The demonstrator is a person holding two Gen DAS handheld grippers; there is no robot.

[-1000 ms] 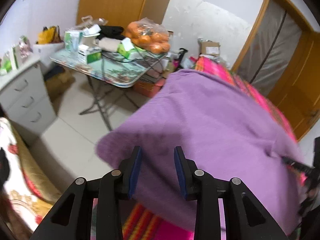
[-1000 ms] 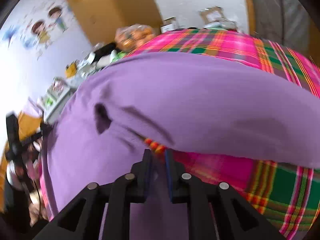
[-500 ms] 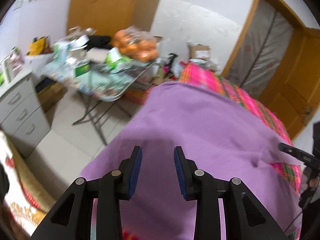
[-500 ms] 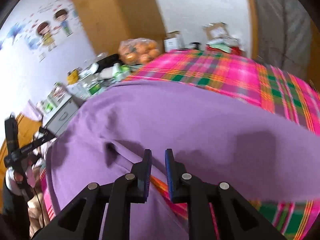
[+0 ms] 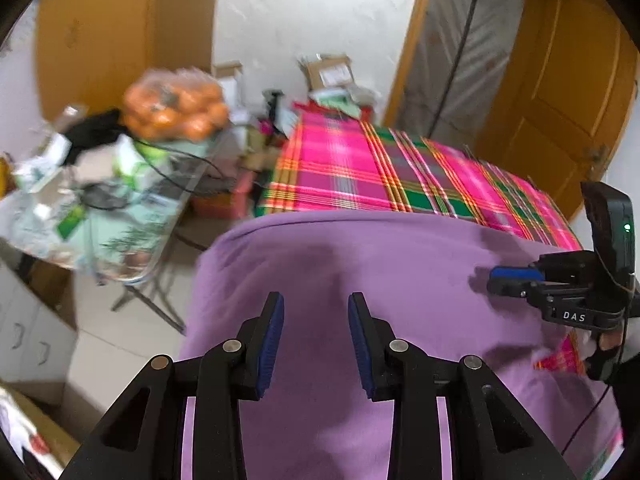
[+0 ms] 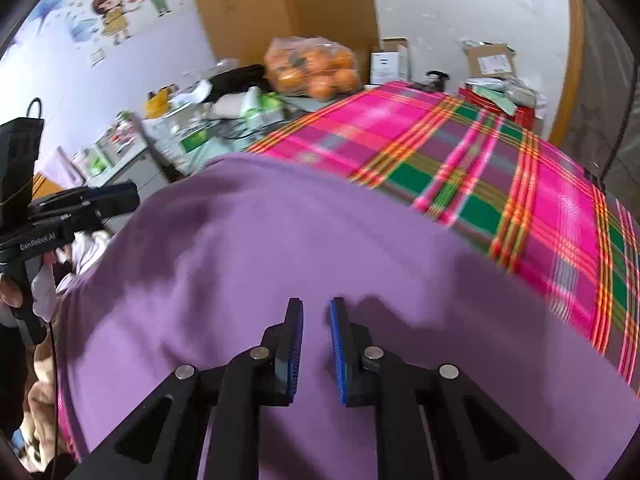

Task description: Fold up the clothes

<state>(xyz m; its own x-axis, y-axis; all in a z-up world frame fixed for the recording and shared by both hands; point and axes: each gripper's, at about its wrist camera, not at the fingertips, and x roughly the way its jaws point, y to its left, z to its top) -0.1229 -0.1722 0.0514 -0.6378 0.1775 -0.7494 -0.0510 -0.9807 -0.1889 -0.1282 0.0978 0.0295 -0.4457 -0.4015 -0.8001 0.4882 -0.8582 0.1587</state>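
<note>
A purple garment [image 5: 360, 264] [image 6: 280, 248] lies spread over the near part of a bed with a pink and green plaid cover [image 5: 340, 168] [image 6: 520, 184]. My left gripper [image 5: 316, 304] hovers open above the garment's left part, nothing between its blue pads. It also shows at the left edge of the right wrist view [image 6: 100, 200]. My right gripper [image 6: 316, 310] stands over the garment's right part with a narrow gap between its pads and no cloth in it. In the left wrist view it enters from the right [image 5: 494, 276], casting a shadow on the cloth.
Left of the bed, a cluttered folding table [image 5: 120, 220] carries a bag of oranges [image 5: 176, 108] [image 6: 312, 68]. White drawers [image 5: 24, 332] stand by the floor gap. Cardboard boxes [image 5: 328, 72] sit beyond the bed's far end. A wooden door [image 5: 560, 100] is at the right.
The billowing purple garment has dropped and flattened on the bed, leaving more plaid cover bare beyond it. Both grippers have shifted over the cloth; their finger gaps look unchanged.
</note>
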